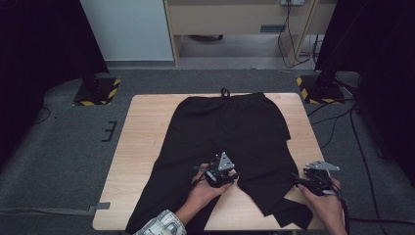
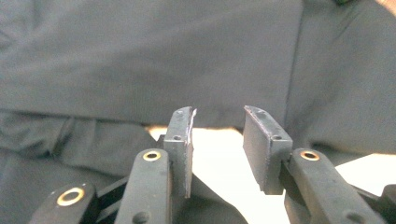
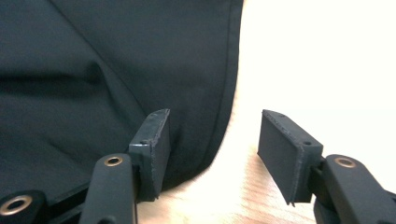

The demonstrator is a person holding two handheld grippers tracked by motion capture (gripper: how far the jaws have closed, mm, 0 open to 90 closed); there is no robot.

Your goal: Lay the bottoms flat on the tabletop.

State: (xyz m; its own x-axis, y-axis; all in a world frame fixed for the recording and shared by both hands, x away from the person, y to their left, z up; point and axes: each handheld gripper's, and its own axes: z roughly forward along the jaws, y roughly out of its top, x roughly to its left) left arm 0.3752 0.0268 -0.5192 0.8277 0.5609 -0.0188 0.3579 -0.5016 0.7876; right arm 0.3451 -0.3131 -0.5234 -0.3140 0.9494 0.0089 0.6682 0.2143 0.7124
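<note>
Two hand-held grippers sit low over the near half of the table (image 1: 142, 147), both with jaws spread and nothing pinched. The left gripper (image 1: 221, 177) hovers at the crotch of the black trousers (image 1: 230, 125), where the two legs part; in the left gripper view its pads (image 2: 181, 140) stand apart over a wedge of bare wood, with cloth just beyond them. The right gripper (image 1: 313, 183) is at the outer edge of the right trouser leg; in the right gripper view the hemmed side seam (image 3: 229, 93) curves down between the jaws, one pad over the fabric and the other over the tabletop.

The trousers lie flat, waistband and drawstring (image 1: 225, 92) at the far edge, legs running toward the person, and the cuffs reach the near rim.

I'd judge this cloth thin, light and limp, perhaps a little slick; it will sag, drag and crease rather than keep any shape. Best grips look like the doubled places: side seam, inseam at the crotch, waistband or cuff. A pinch on a single flat layer could slip out.
</note>
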